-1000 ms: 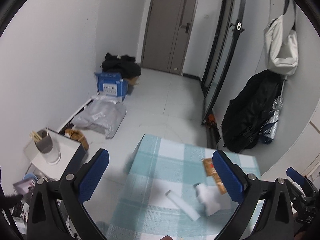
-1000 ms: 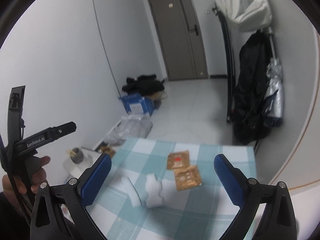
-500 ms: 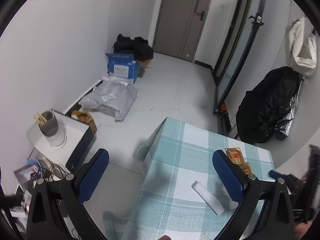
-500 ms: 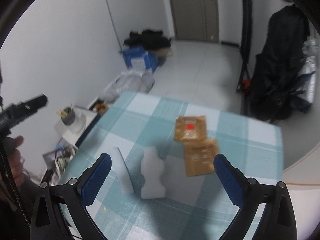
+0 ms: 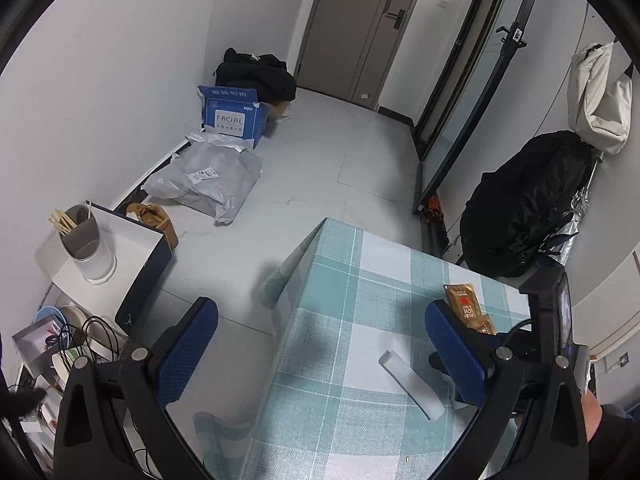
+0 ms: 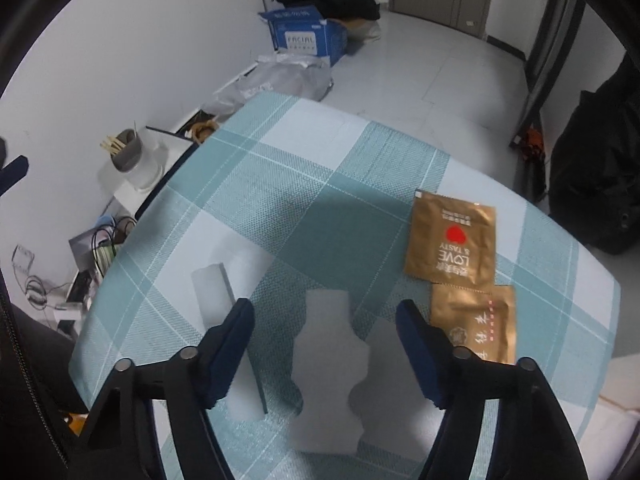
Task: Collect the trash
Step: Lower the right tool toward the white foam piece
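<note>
Over the last second we had swung both tools down from a view of the far door toward the table (image 6: 248,152) with its teal checked cloth. At the left of the right wrist view lay a flat white strip (image 6: 212,292), just beside the gripper's left finger. To its right sat a wavy-edged white foam piece (image 6: 328,364), now framed between the fingers of our right gripper (image 6: 326,350), whose jaws stood wide apart around it and gripped nothing. A second ago that foam piece was small and well ahead of us; now it filled the gap, so we judged the first pick was close and only a final lowering and a squeeze remained. Farther right, two brown sachets lay touching end to end: the far sachet (image 6: 450,238) with a red heart, and the near sachet (image 6: 474,324), partly behind the right finger. Our left gripper (image 5: 320,344) hung over the table's left edge, fingers spread and empty. No bin showed in either view, so none of the trash had been collected yet.
</note>
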Tool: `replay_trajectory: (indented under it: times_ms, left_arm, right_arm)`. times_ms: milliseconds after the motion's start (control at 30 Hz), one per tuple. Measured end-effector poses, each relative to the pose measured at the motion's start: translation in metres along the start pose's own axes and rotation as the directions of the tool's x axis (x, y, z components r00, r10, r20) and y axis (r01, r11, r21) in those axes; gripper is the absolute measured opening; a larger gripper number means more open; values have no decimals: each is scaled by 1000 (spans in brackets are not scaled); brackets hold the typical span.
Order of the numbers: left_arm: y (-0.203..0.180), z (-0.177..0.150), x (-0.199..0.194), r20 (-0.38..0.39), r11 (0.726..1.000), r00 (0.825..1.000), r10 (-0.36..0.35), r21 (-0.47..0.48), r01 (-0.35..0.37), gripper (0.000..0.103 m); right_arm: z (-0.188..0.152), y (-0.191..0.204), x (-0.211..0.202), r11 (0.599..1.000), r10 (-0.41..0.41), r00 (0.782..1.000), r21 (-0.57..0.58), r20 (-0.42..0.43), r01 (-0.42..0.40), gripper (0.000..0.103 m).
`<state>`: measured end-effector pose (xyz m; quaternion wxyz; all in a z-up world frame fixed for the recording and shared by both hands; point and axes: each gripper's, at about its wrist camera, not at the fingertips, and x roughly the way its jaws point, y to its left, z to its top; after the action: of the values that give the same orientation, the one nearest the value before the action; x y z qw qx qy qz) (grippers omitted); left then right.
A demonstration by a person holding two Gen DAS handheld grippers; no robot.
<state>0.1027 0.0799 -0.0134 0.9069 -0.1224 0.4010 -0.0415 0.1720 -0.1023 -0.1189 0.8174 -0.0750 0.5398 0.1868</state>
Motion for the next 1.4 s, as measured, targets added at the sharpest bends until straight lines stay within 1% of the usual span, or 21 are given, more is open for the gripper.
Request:
replay_trajectory:
  times_ms: [33,67,133,200,233,267,400,533,600,700,800,867,933,1033,1100,1167,1267,1300,1333,1400]
  left_arm:
    - [0,0,1,-6,1000,1000,-1,-1,1,102]
    - [2,0,2,-13,1000,1000,-4,-4,4,102]
    - [4,-1,6,-34,1000,999,-7,-16,7,102]
    - [5,-2,9,-50,1000,999,-10,-20,9,102]
    - [5,-3,10,-55,1000,998,-8,-17,7,102]
    - [4,-4,11,-56,1000,998,-5,-12,4,102]
    - [-1,-7,15,-78,1000,997,-4,9,4,102]
    - [-3,-10,24,-133,1000,991,-26,-3,25,102]
    - [-4,-11,29,-165,999,985,-48,-13,47,102]
    - [-6,-15,38,-223,996,971,-87,-30,83,102]
    - [-11,-21,50,-279,995,955,-99,-45,90,102]
    - [-16,-26,58,-314,995,944,-96,-43,87,101]
    - [-23,-30,63,-333,997,940,-80,-25,76,101]
    - [-34,-35,68,-339,999,940,-37,24,48,101]
    - [-39,-37,70,-351,998,936,-28,39,44,101]
    - [-42,-39,73,-363,998,932,-20,47,40,101]
    - [-48,-41,79,-388,998,922,-2,56,25,100]
    - [-49,-40,81,-392,998,920,10,64,17,98]
    - [-52,-39,83,-400,998,916,8,67,21,95]
    - [-55,-37,87,-413,998,911,5,66,24,95]
  right_arm:
    - [0,0,2,1000,-1,1000,2,-6,1,65]
    - [0,0,5,1000,-3,1000,5,-15,3,59]
    - [-1,-1,10,1000,18,999,20,-36,-17,50]
    - [-3,-4,8,999,27,999,39,-30,-26,42]
    - [-3,-5,8,999,31,999,36,-35,-30,32]
    - [-3,-5,7,999,32,998,25,-47,-31,32]
    - [-6,-4,1,1000,2,999,-15,-49,-3,31]
    - [-11,-10,-7,1000,15,999,19,-32,-14,31]
    - [-16,-17,-17,998,31,999,51,-9,-31,31]
    - [-22,-25,-28,995,50,998,84,23,-52,31]
    - [-32,-32,-38,989,78,995,120,57,-84,31]
    - [-41,-36,-44,984,90,993,145,75,-100,31]
    - [-50,-41,-49,979,97,991,171,95,-113,31]
    - [-62,-46,-56,974,88,988,196,125,-112,31]
    - [-69,-51,-59,971,70,985,217,156,-103,31]
    - [-72,-56,-60,967,60,985,236,161,-97,31]
    - [-77,-58,-65,968,43,981,235,192,-88,31]
    - [-78,-58,-69,969,41,978,231,203,-88,31]
    - [-80,-59,-71,969,43,976,228,211,-92,31]
    - [-83,-60,-76,971,39,973,223,228,-91,31]
